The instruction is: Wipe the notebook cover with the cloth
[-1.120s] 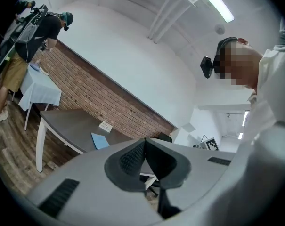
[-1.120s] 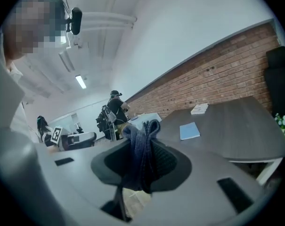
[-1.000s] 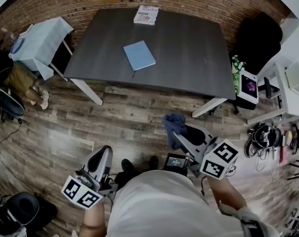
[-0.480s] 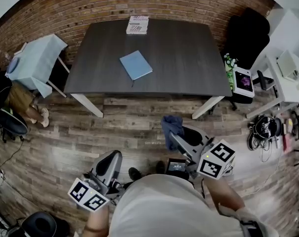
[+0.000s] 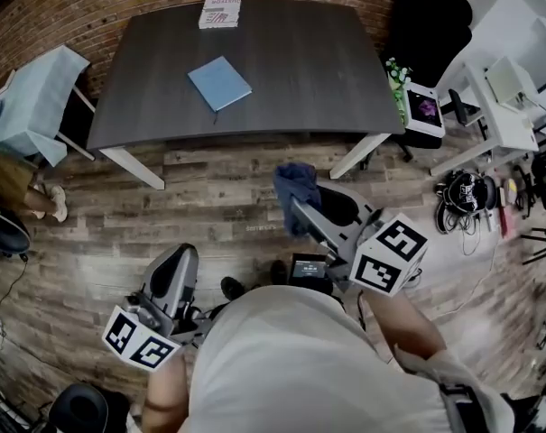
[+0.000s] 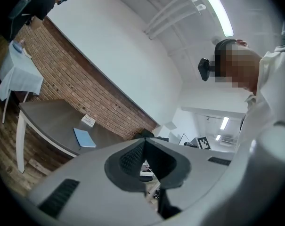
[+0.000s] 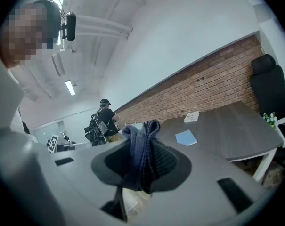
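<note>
**A:** While the person (image 5: 300, 368) stands on the wood floor (image 5: 200, 197), where's the notebook (image 5: 219, 83)?

**B:** It's blue, closed and flat on the dark table (image 5: 327, 70), left of the middle and about halfway between the near and far edges. Nothing touches it. A white booklet (image 5: 220, 11) lies at the far edge, behind it and apart.

**A:** And the cloth (image 5: 294, 186)?

**B:** It's dark blue, pinched in the right gripper (image 5: 298, 213). The jaws are closed on a bunched fold, and cloth sticks out past the tips and hangs below them. It's over the floor, well short of the table's near edge.

**A:** What about the left gripper (image 6: 144, 145)?

**B:** Its jaws meet at the tips with nothing between them. It's held low at the person's left side, also over the floor and well apart from the table.

**A:** Anything around the table?

**B:** A black chair (image 5: 430, 25) stands off the far right corner, and a small stand (image 5: 29, 106) draped in pale blue sits off the left edge.
</note>
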Tool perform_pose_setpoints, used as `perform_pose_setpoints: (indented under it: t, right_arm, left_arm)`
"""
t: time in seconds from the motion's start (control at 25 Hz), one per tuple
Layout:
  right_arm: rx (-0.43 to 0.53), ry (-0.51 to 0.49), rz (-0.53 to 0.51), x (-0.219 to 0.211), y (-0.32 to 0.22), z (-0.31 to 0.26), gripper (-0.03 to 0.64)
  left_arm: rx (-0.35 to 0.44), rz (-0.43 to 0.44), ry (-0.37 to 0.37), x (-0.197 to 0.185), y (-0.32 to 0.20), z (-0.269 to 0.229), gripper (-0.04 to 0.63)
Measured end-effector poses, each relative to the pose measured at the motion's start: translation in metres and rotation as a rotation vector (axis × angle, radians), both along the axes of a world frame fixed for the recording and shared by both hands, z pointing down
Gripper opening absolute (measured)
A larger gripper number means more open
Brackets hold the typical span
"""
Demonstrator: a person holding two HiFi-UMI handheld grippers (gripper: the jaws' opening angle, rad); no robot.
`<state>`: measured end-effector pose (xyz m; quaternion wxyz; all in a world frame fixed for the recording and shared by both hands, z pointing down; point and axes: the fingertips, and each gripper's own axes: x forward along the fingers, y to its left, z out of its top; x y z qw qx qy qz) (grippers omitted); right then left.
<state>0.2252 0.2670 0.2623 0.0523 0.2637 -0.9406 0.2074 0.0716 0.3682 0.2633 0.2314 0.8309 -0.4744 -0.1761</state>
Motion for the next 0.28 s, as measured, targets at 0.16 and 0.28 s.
perform_pose_setpoints:
  t: [0.16,0.28]
  right_arm:
    - [0.02,0.003,0.0,0.002,-0.008,-0.003,0.114]
    - [0.038,0.003,0.0,0.001,-0.013,-0.005,0.114]
  left_arm:
    - [0.016,0.0,-0.003,0.002,-0.006,-0.002,0.008]
    - [0.028,0.001,-0.01,0.003,-0.009,-0.002,0.008]
